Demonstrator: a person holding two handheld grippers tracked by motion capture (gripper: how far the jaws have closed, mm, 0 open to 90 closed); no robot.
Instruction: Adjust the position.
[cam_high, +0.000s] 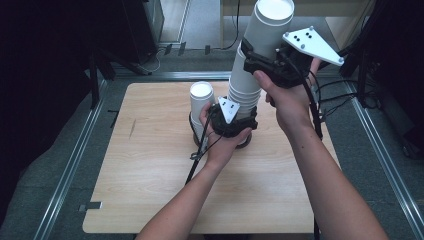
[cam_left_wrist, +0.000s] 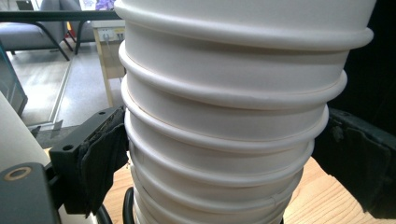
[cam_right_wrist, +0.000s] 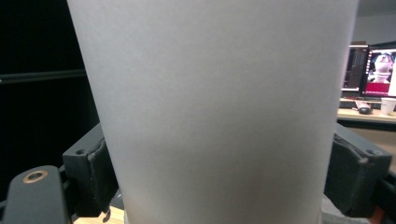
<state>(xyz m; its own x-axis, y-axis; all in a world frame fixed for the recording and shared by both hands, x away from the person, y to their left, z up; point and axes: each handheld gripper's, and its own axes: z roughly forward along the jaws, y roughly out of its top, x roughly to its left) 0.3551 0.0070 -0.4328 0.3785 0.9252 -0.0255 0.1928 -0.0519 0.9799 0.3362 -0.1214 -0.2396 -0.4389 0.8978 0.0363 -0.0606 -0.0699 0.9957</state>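
My high camera sits above my side and looks forward and down on the whole table. My two gripper cameras ride on my hands and look along the black jaws, very close up. All three see the stack of white cups.

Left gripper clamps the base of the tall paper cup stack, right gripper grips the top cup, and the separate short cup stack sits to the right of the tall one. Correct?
Not quite. In the high view the short cup stack stands to the left of the tall paper cup stack, not the right. The left gripper at the base and the right gripper on the top cup are as stated.
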